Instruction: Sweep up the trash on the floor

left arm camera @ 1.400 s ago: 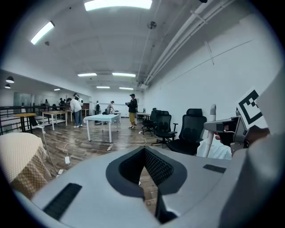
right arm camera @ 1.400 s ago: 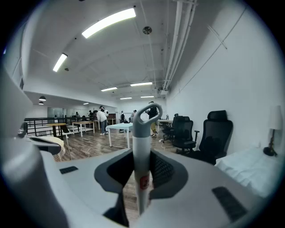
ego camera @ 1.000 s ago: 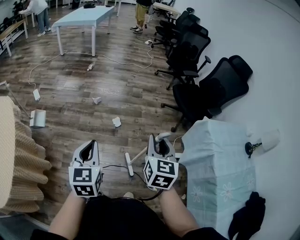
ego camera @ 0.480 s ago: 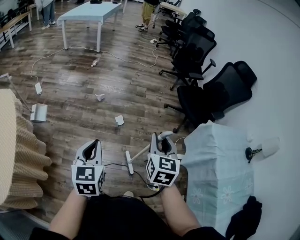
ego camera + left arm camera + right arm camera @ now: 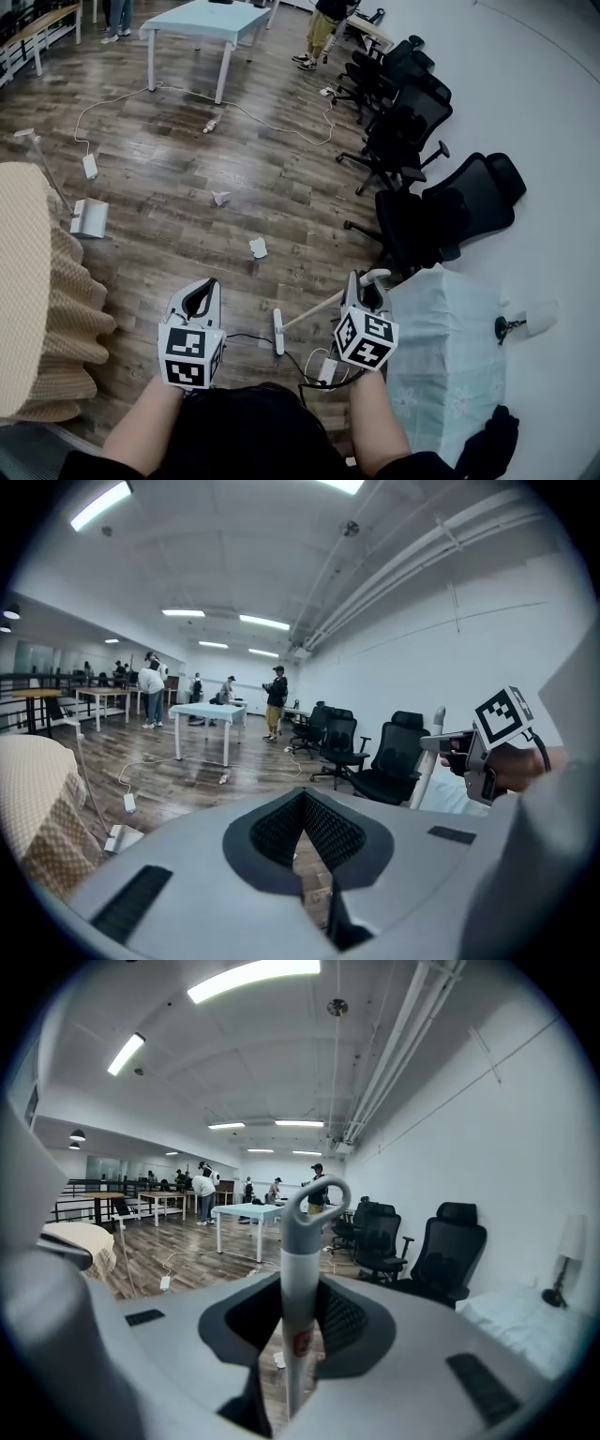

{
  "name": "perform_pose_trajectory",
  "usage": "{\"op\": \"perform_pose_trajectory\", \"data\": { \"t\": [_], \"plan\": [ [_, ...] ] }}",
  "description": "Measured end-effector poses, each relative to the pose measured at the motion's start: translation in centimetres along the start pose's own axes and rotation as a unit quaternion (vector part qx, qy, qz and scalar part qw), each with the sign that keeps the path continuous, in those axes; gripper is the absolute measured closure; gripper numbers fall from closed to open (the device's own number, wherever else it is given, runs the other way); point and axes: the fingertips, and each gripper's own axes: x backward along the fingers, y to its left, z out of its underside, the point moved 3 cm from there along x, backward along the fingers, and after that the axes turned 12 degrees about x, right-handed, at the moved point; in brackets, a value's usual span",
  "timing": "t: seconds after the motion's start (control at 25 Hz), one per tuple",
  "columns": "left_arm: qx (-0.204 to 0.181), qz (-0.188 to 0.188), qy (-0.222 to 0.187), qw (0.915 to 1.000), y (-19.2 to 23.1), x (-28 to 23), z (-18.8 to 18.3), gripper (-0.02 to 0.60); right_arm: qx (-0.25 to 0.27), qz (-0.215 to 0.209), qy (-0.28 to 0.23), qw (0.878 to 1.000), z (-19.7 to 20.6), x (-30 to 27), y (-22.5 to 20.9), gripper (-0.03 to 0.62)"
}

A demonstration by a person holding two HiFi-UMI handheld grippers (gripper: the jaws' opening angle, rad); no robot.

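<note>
left edge: one beige ribbed cover (image 5: pixel 37 300), with one white box (image 5: pixel 91 217) on the floor just beside it. one white cable (image 5: pixel 122 94) trails across the boards.

left claw (image 5: pixel 204 287): tips pressed together, nothing between them, held above the floor.

trash: two crumpled white paper pieces, both on the floor ahead of the claws. the nearer piece (image 5: pixel 258 247) lies between the lines of the two claws. the farther piece (image 5: pixel 220 198) lies beyond it, apart from it.

one white broom (image 5: pixel 309 309): its narrow head rests on the floor between the claws and its handle slopes up to the right.

right claw (image 5: pixel 367 279): pinching the broom handle below its looped end.

just beside it to the right is one bulky item under a pale blue flowered cloth (image 5: pixel 436 347). black office chairs (image 5: pixel 441 211) stand in a row along the wall, at least four.

surface: dark, glossy wood-plank floor (image 5: pixel 169 159). room: long open hall with a white wall (image 5: pixel 544 112) on the right, ceiling strip lights (image 5: pixel 253 977), one pale blue bench (image 5: pixel 202 19) and people standing at the far end.
</note>
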Motion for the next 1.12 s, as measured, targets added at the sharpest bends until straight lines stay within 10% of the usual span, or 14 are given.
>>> {"op": "perform_pose_trajectory", "data": {
  "t": [1.12],
  "plan": [
    [-0.028,-0.026,-0.006,0.9992,11.4,-8.3,-7.6,0.588,-0.037,0.049,0.021,0.998,-3.8,-14.1,4.3,0.488]
  ]
}}
